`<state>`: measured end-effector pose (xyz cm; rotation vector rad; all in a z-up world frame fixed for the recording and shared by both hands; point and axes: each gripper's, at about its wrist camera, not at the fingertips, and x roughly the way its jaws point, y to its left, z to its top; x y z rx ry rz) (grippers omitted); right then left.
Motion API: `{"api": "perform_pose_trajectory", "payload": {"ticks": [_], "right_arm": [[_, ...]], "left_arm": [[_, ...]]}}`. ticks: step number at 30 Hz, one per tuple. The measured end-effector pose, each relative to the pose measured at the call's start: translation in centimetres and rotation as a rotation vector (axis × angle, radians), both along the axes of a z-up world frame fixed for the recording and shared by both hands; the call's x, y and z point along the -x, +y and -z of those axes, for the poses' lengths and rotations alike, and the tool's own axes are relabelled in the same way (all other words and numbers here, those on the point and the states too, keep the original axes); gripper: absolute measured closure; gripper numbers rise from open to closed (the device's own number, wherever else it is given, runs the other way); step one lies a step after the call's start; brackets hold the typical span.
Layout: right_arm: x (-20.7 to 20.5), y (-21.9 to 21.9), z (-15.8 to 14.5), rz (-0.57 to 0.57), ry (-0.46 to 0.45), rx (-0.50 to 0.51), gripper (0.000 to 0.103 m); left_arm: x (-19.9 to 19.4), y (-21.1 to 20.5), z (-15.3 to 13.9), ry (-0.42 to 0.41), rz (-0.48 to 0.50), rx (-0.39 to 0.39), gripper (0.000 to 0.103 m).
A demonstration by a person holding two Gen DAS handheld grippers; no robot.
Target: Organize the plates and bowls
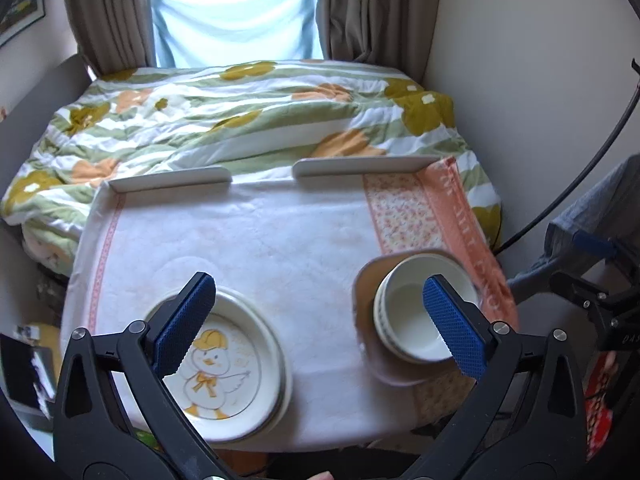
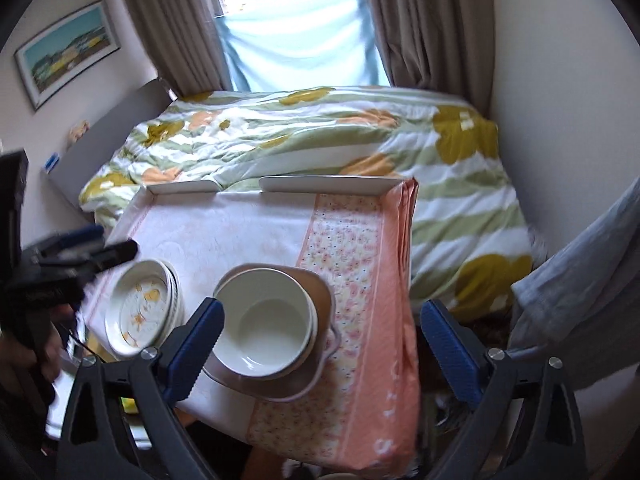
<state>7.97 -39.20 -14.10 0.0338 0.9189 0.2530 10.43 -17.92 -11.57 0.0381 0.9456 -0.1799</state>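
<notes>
A stack of plates, the top one printed with a duck (image 1: 224,364), sits at the table's near left; it also shows in the right wrist view (image 2: 142,306). A stack of white bowls (image 1: 416,312) stands on a brown plate (image 1: 366,296) at the near right, seen too in the right wrist view as bowls (image 2: 266,326) on the brown plate (image 2: 316,292). My left gripper (image 1: 320,316) is open and empty above the table's front, between the two stacks. My right gripper (image 2: 324,344) is open and empty, just in front of the bowls. The left gripper shows at the left edge (image 2: 80,256).
The small table is covered by a white cloth (image 1: 260,240) and a pink flowered towel (image 2: 360,264), with a low white rail (image 1: 172,180) at its far edge. A bed with a flowered quilt (image 1: 240,120) lies behind it. Walls and curtains close in both sides.
</notes>
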Motion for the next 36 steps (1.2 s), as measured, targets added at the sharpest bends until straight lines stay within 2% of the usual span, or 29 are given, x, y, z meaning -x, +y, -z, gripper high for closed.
{"api": "perform_pose_trajectory", "payload": {"ticks": [5,8,12,16,19,22,24,26,29,32,34,36], "right_arm": [[0.7,0.9,2.2,-0.048,0.073,0.135,0.005],[0.6,0.9,4.3,-0.037,0.139,0.126,0.005],[-0.5,0.3,7.7,0.038,0.276,0.118,0.005],[-1.1,0.1,9.8,0.037,0.362,0.119,0.005],[-1.5,0.5,10.8,0.021,0.383,0.128,0.005],[-1.9,1.3,11.5,-0.005,0.387,0.157,0.008],[-2.2,1.7,12.0,-0.017,0.397,0.151,0.017],[-2.6,2.2,12.7,-0.038,0.416,0.155,0.02],[-3.0,2.9,13.4,-0.075,0.425,0.155,0.03],[-3.2,3.3,13.8,-0.097,0.428,0.162,0.032],[-3.4,3.1,14.2,-0.107,0.439,0.15,0.036],[-3.9,3.1,14.6,-0.114,0.449,0.144,0.04]], "left_arm": [[0.4,0.7,3.3,0.121,0.06,-0.042,0.0],[0.2,0.0,5.8,0.191,0.104,-0.078,0.0],[-0.2,-1.5,8.7,0.265,0.163,-0.104,0.0],[-0.6,-3.1,11.1,0.331,0.231,-0.157,0.0],[-1.0,-3.8,12.6,0.354,0.267,-0.196,0.0],[-1.5,-3.9,13.2,0.378,0.284,-0.171,0.0],[-1.8,-4.2,13.7,0.382,0.294,-0.186,0.001],[-2.1,-4.5,14.1,0.393,0.305,-0.191,0.002],[-2.5,-4.9,14.9,0.416,0.322,-0.18,0.007],[-2.7,-5.7,15.6,0.421,0.348,-0.195,0.016],[-2.8,-6.1,16.1,0.423,0.371,-0.187,0.028],[-3.0,-6.5,16.6,0.434,0.382,-0.184,0.035]]}}
